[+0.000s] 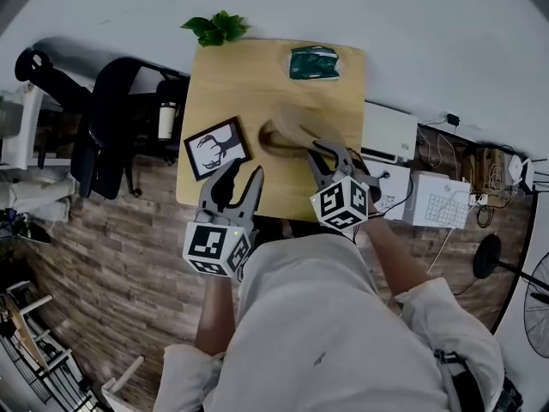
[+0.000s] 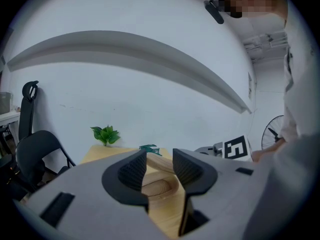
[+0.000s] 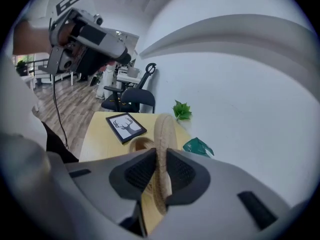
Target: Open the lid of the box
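- One black chair stood at the far left on a plank floor, off the left side of the bench.
- A white bottle with a dark cap stood just beside the bench's left edge, between it and the chair.
- The bench was of light wood, its far side against a white wall.
- A black frame with a deer-head print lay flat and askew near the bench's front left corner.
- The left claw hung over the front edge, just right of the frame. Its jaws were apart with nothing pressed between them. In the left gripper view the gap looked onto the box.
- A small green plant sat at the back left corner.
- The box, rounded and wooden, sat near the middle of the bench, right of the frame, with its hollow showing.
- The lid was raised off the rim and tilted above the box. Whether its far edge touched the box could not be told.
- The right claw was clamped on the lid's near edge. In the right gripper view the lid stood edge-on between the pads, both of them against it.
- A green packet lay at the back right corner, well apart from the box.
- White cartons sat right of the bench.
- A fan stood at the far right.
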Demonstrator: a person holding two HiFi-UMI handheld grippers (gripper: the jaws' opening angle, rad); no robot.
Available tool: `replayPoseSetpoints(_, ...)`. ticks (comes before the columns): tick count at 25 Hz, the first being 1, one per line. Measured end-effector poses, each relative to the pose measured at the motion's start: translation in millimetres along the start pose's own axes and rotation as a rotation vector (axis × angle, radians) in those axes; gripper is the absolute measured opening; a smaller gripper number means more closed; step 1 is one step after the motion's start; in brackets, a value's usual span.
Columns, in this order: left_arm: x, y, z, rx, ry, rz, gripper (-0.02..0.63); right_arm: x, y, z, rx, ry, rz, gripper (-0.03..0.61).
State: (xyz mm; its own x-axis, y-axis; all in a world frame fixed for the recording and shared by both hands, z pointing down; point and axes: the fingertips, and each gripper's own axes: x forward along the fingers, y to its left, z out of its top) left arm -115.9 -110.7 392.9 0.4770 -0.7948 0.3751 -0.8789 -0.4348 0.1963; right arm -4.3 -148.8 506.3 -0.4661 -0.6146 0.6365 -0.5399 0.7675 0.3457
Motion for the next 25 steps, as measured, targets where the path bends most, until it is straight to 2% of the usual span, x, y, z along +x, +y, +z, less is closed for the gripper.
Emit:
replayPoseSetpoints(4,7.4,-2.8,5.0,0.004,-0.006,-0.013,0.161,-11.4,-12.0,5.5,0.138,-0.046,0.012,0.067)
replayPoseSetpoints(16,21.9,-19.0,16.8,0.029,-0.027,-0.061,0.161,-49.9,-34.7,31.6,0.328,-0.16,0.025,0.066)
replayPoseSetpoints(22,30.4,-25.3,23.2,0.041,-0.036,-0.078,0.158,-62.6,-54.8,28.2,0.433,-0.192,-0.036,0.066)
replayPoseSetpoints(25,32.3,-27.1,26.7,0.051,-0.041,-0.081,0.153,-68.9,-62.1,28.8,0.478,-0.216,-0.04,0.066)
